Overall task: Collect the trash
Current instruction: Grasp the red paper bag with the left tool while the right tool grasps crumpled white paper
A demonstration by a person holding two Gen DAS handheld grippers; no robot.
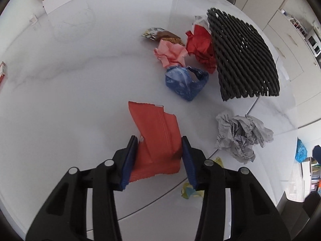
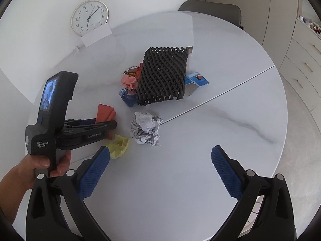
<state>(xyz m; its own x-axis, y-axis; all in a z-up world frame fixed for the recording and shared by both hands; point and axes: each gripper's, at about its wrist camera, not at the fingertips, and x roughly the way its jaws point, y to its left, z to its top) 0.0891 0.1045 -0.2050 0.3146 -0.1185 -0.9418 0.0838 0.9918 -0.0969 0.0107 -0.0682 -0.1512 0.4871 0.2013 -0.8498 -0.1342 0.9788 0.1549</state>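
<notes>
Left wrist view: left gripper [image 1: 160,156] clamped on red wrapper [image 1: 154,140], above worktop [image 1: 70,80]; crumpled paper [image 1: 240,136] to its right. Right gripper [image 2: 160,160] spread wide, holding nothing.

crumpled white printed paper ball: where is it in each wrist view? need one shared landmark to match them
Left wrist view: the crumpled white printed paper ball sits lower right, on the white marble table, right of the left hand-held gripper.
Right wrist view: the ball sits centre, slightly left, just below the table seam.
Shared landmark: the black foam mesh sleeve, lying beyond the ball in both.
</notes>
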